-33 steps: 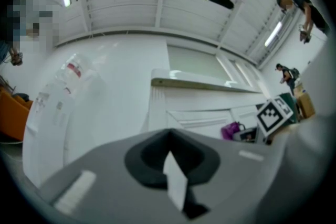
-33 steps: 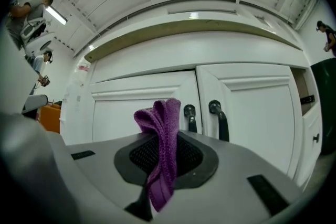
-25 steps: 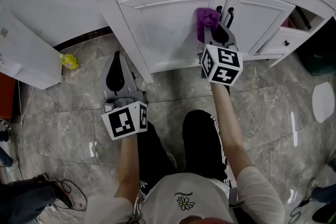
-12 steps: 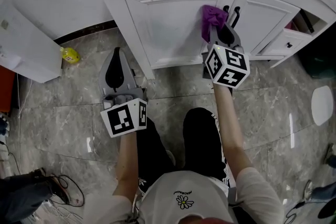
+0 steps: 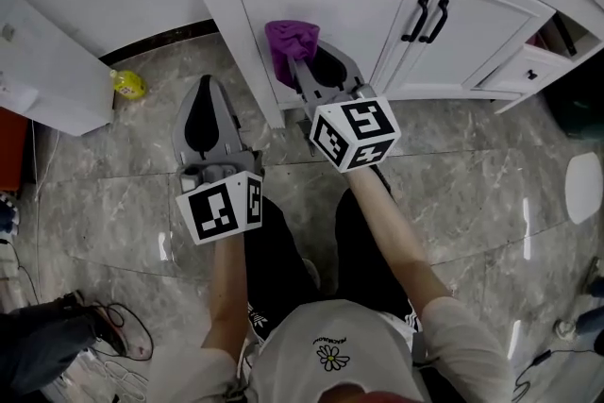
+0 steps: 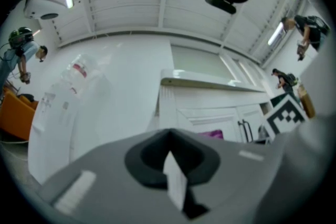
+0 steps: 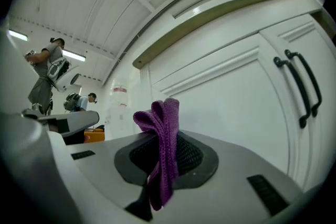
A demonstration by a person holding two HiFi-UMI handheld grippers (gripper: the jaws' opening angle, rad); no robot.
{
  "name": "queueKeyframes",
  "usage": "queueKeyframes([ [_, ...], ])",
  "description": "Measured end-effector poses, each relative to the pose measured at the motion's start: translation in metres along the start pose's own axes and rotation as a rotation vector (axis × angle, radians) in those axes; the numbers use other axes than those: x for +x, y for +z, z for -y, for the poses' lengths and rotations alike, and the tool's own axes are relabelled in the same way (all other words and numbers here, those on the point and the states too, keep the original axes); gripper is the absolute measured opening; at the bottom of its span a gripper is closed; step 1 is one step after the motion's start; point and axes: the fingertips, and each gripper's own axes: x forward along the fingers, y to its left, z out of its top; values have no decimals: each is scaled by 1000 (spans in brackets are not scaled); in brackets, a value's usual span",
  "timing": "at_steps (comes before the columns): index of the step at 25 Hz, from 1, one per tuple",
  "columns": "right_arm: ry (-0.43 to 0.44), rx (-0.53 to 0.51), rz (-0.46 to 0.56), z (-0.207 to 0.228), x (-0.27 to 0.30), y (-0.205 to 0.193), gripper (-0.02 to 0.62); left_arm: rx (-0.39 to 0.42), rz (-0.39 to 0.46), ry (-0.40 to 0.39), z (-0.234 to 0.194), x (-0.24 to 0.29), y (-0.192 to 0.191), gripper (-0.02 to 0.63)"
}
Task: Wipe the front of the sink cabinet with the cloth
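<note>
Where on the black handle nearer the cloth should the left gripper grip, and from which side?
Probably at mid-length of the handle, coming straight at the door front with the jaws either side of it. It is a slim upright bar standing off the door, fixed at its ends. Its twin sits close beside it, so one jaw must slip between them. The left gripper is shut.

Your cloth [image 5: 290,42] sits at the lower corner of the left door [image 5: 354,0], upper centre of frame; left gripper [image 5: 205,86] below-left, over the floor [image 5: 104,193].
</note>
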Motion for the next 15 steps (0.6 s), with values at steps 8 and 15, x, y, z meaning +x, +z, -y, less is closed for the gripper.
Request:
queueKeyframes([
  [8,46,-21,-99,-21,33,-56,54,-6,-16,37,-18,-9,-8,5],
  [15,27,-25,-126,-15,40,-67,54,-1,-27,25,-12,-9,-12,5],
])
